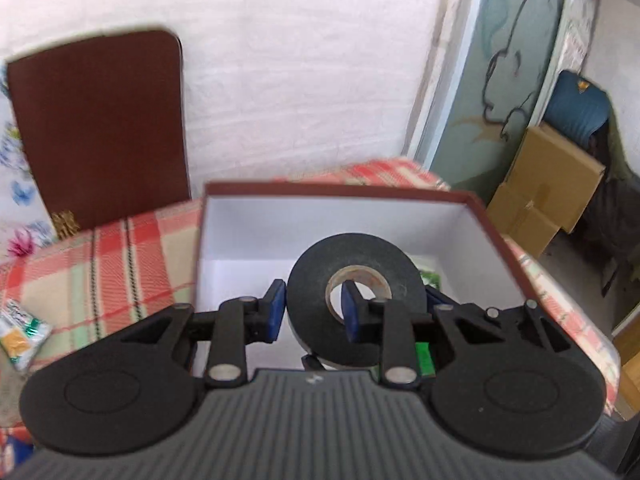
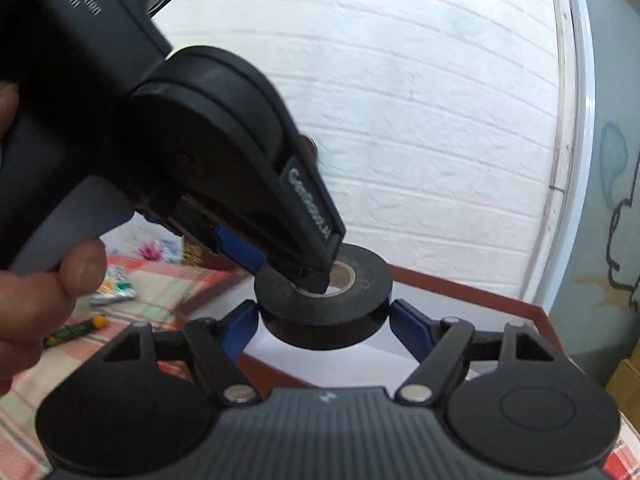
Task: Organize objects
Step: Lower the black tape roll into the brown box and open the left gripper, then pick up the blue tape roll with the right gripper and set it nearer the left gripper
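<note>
A black tape roll (image 1: pixel 354 280) hangs over the open maroon box (image 1: pixel 340 191) with a white inside. My left gripper (image 1: pixel 314 314) is shut on the roll's wall, one blue finger inside the core, one outside. In the right wrist view the same tape roll (image 2: pixel 324 300) lies flat between the blue fingers of my right gripper (image 2: pixel 324 320), which flank its sides; I cannot tell whether they touch. The left gripper (image 2: pixel 316 276) comes down from the upper left into the core.
The box stands on a red-checked tablecloth (image 1: pixel 120 264). A green item (image 1: pixel 430 278) lies inside the box. A snack packet (image 1: pixel 20 334) and a small dark wrapper (image 2: pixel 74 330) lie on the cloth at left. A brown chair back (image 1: pixel 100 128) and cardboard boxes (image 1: pixel 548 188) stand behind.
</note>
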